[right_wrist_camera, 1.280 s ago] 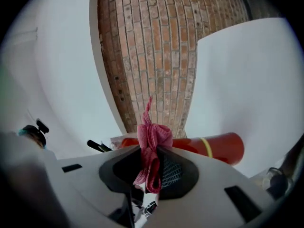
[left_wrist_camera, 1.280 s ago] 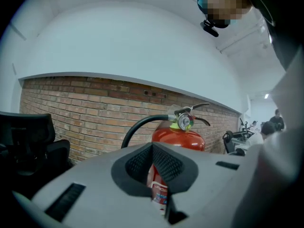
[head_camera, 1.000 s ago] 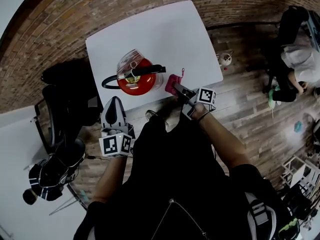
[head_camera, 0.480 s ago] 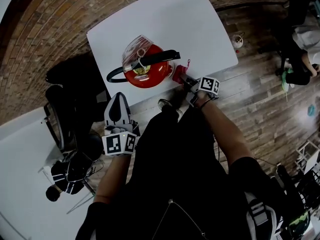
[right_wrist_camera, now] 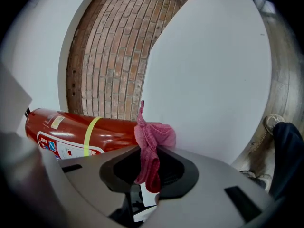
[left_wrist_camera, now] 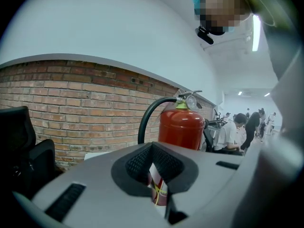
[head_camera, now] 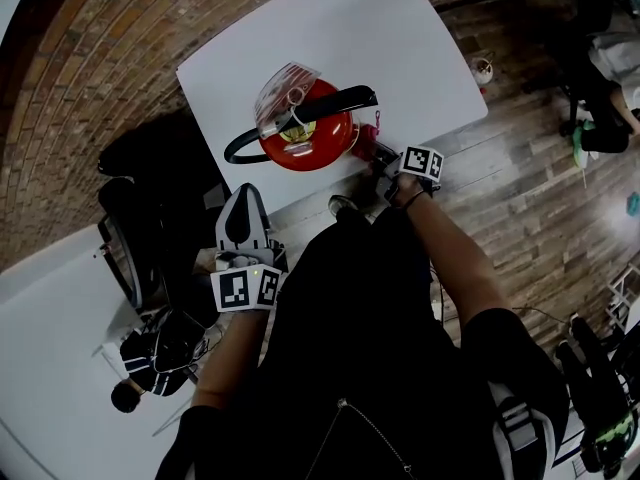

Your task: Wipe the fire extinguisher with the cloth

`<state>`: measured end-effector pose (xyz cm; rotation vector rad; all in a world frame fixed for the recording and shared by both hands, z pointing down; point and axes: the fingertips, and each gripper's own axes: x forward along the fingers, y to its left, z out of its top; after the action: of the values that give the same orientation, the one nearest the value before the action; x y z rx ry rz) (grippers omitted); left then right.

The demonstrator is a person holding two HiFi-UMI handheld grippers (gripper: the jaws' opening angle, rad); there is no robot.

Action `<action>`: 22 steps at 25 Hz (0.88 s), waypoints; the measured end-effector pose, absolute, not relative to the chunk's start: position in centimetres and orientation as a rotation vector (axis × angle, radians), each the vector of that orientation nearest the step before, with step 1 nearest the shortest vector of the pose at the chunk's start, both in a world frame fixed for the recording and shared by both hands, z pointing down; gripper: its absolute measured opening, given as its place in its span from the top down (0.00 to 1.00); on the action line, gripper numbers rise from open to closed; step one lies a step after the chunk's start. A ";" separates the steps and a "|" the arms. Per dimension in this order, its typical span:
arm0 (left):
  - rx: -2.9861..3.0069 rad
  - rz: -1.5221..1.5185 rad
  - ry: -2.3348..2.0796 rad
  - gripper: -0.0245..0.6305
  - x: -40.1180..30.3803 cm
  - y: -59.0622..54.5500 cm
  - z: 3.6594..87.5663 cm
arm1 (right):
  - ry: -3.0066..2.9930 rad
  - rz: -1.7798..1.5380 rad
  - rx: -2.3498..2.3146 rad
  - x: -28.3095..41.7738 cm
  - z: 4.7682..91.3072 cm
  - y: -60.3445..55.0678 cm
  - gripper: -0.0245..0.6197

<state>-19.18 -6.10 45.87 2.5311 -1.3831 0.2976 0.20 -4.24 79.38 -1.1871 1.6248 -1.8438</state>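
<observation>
A red fire extinguisher [head_camera: 305, 133] with a black handle and a black hose [head_camera: 240, 151] stands upright on the white table [head_camera: 400, 38]. My right gripper [head_camera: 383, 156] is shut on a pink cloth [head_camera: 365, 140], which it holds at the extinguisher's right side. In the right gripper view the cloth [right_wrist_camera: 152, 139] bunches out of the jaws in front of the red cylinder [right_wrist_camera: 80, 132]. My left gripper [head_camera: 243, 208] hangs off the table's near edge, shut and holding nothing. From there the extinguisher [left_wrist_camera: 183, 127] rises ahead of the left gripper [left_wrist_camera: 156, 179].
A black office chair [head_camera: 150, 228] stands left of the table, beside a second white table [head_camera: 50, 358] at lower left. A small cup-like object [head_camera: 484, 69] sits on the wooden floor to the right. People sit at the far right [head_camera: 605, 58]. A brick wall [left_wrist_camera: 71, 108] runs behind.
My right gripper has carried the pink cloth in closer to the extinguisher's side. The left gripper has kept its place by the table's near edge.
</observation>
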 end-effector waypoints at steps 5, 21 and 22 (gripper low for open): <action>2.555 0.298 -1.328 0.92 -19.4 -5.9 46.1 | 1.601 -1.811 -1.168 0.0 77.8 -4.3 0.81; 2.581 0.215 -1.309 0.92 -17.8 -6.0 44.0 | 1.623 -1.742 -1.078 0.3 69.3 -4.1 0.81; 2.577 0.212 -1.311 0.92 -17.8 -6.0 44.0 | 1.625 -1.740 -1.077 0.3 68.8 -4.1 0.81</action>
<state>-17.76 -5.98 44.01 2.5774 -1.3107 0.2120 0.34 -4.11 68.85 -1.0771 1.6251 -1.7397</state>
